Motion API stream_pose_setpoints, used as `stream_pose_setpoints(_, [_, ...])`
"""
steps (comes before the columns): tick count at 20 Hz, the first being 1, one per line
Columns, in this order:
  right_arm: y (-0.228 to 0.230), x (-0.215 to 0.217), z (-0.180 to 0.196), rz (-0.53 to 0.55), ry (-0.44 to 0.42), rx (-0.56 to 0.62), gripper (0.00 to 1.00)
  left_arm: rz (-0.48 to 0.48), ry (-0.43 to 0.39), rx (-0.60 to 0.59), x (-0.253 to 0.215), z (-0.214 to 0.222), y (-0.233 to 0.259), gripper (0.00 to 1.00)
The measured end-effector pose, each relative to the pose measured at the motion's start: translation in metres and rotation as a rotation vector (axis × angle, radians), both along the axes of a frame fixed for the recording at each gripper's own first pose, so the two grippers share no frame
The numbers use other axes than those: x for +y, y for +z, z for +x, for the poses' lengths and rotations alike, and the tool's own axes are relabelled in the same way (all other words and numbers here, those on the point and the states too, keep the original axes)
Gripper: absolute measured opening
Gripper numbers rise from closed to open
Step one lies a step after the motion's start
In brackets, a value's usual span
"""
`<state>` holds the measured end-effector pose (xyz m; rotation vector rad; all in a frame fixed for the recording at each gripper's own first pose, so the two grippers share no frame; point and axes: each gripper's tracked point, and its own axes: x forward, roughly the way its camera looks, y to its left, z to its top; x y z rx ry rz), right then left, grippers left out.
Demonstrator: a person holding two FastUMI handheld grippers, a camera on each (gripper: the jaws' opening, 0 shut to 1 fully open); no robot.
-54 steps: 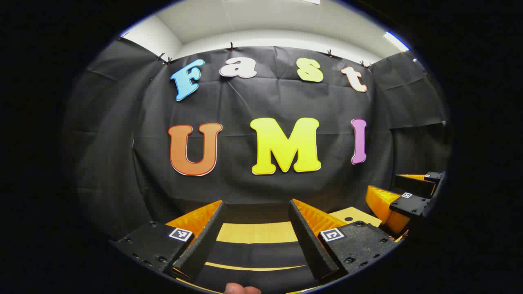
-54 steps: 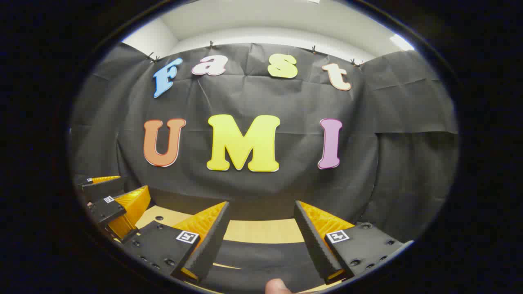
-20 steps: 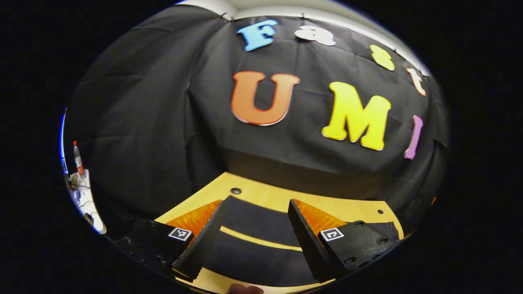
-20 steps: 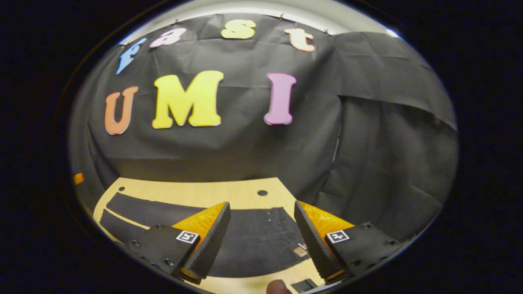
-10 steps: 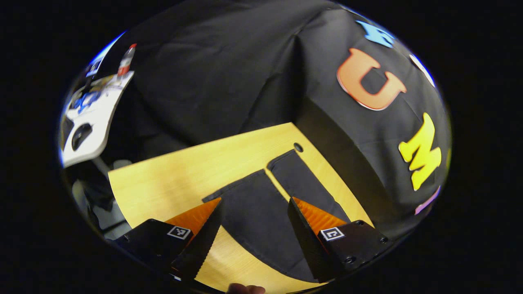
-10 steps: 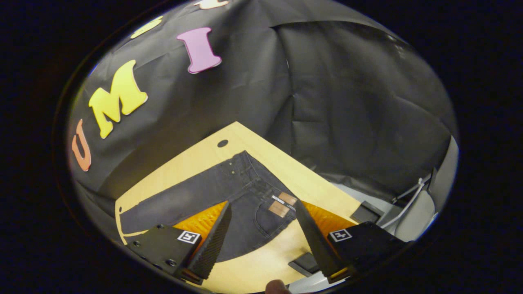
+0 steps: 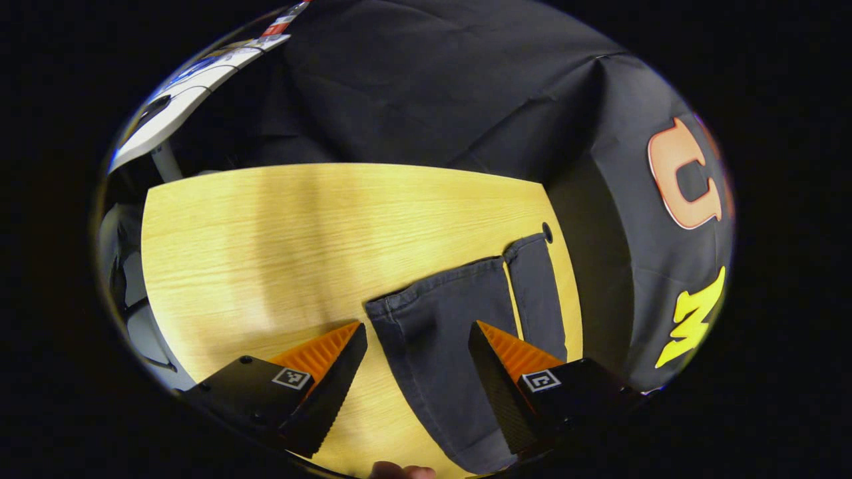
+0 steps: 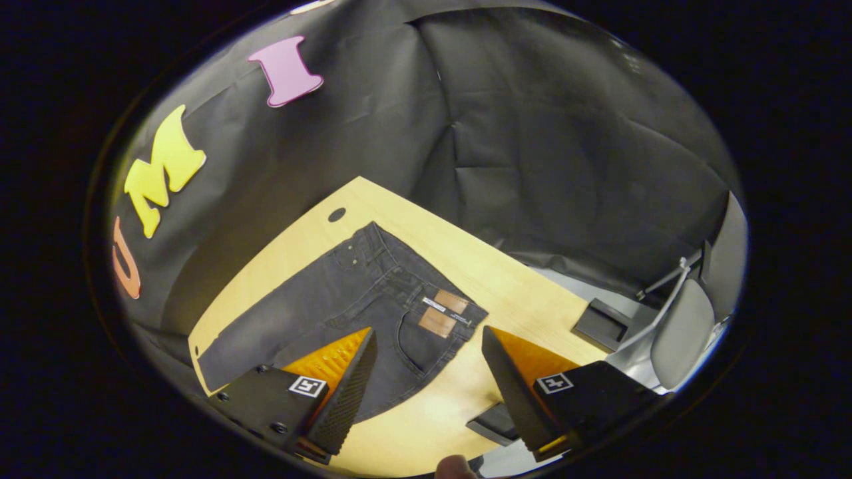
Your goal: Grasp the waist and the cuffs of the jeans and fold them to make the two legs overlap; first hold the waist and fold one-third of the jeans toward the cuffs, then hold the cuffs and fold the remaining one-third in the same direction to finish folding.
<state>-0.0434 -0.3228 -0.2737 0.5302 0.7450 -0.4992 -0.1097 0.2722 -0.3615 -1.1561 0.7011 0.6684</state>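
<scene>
Here I see the jeans [image 8: 346,299] lying flat and unfolded on the wooden bench [image 7: 279,226], legs side by side. My left gripper [image 7: 416,372] hovers with fingers spread above the cuffs [image 7: 452,283], touching nothing. My right gripper [image 8: 429,379] hangs wide open over the waist [image 8: 426,279] end, also clear of the cloth.

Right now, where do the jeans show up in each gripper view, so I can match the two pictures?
Left gripper view: the jeans show their two cuff ends, lower centre-right, between the left tool fingers.
Right gripper view: the jeans lie flat, waist to the right, centre-left, above the right tool.
Shared landmark: the wooden table they lie on.
</scene>
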Motion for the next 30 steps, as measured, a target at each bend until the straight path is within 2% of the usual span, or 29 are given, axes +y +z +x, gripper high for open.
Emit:
stream_pose_setpoints(1, [0.000,0.000,0.000,-0.003,-0.005,0.006,0.98,0.001,-0.007,0.009,0.001,-0.002,0.001,0.96])
stream_pose_setpoints(3, [-0.004,-0.002,0.000,-0.003,-0.011,0.014,0.98,0.005,-0.019,0.014,0.001,-0.001,0.000,1.00])
stream_pose_setpoints(4, [-0.006,-0.002,-0.001,0.001,-0.016,0.017,0.98,0.008,-0.023,0.012,0.002,0.003,-0.001,0.97])
stream_pose_setpoints(9, [-0.033,-0.001,-0.003,0.045,-0.051,0.057,0.98,0.011,-0.024,0.047,0.001,0.024,-0.008,0.94])
stream_pose_setpoints(10, [-0.036,-0.001,-0.003,0.054,-0.054,0.062,0.98,0.010,-0.026,0.056,0.001,0.026,-0.010,0.81])
stream_pose_setpoints(11, [-0.038,-0.001,-0.004,0.057,-0.056,0.066,0.98,0.009,-0.037,0.064,-0.001,0.027,-0.011,0.72])
stream_pose_setpoints(12, [-0.039,-0.002,-0.003,0.056,-0.057,0.068,0.98,0.010,-0.052,0.073,-0.002,0.031,-0.012,0.68])
stream_pose_setpoints(13, [-0.039,-0.002,-0.002,0.056,-0.056,0.066,0.98,0.005,-0.067,0.077,-0.006,0.032,-0.015,0.70])
stream_pose_setpoints(15, [-0.038,-0.005,-0.001,0.062,-0.058,0.056,0.98,-0.003,-0.067,0.095,-0.005,0.035,-0.019,0.47])
stream_pose_setpoints(16, [-0.040,-0.007,0.000,0.076,-0.062,0.052,0.98,-0.011,-0.059,0.097,-0.006,0.035,-0.019,0.41])
stream_pose_setpoints(17, [-0.043,-0.007,0.000,0.103,-0.070,0.050,0.98,-0.026,-0.054,0.087,-0.007,0.036,-0.020,0.27])
stream_pose_setpoints(18, [-0.049,-0.006,0.000,0.138,-0.079,0.054,0.94,-0.042,-0.048,0.076,-0.009,0.037,-0.021,0.24])
stream_pose_setpoints(19, [-0.058,-0.005,0.000,0.178,-0.094,0.063,0.98,-0.058,-0.042,0.061,-0.009,0.038,-0.020,0.17])
stream_pose_setpoints(21, [-0.074,-0.003,0.003,0.229,-0.123,0.076,0.98,-0.085,-0.033,0.044,-0.008,0.038,-0.019,0.10])
stream_pose_setpoints(25, [-0.099,-0.004,0.017,0.224,-0.150,0.106,0.98,-0.108,-0.029,0.039,-0.009,0.036,-0.019,0.06])
stream_pose_setpoints(30, [-0.101,-0.009,0.044,0.130,-0.141,0.125,0.98,-0.113,-0.033,0.053,-0.010,0.035,-0.017,0.06])
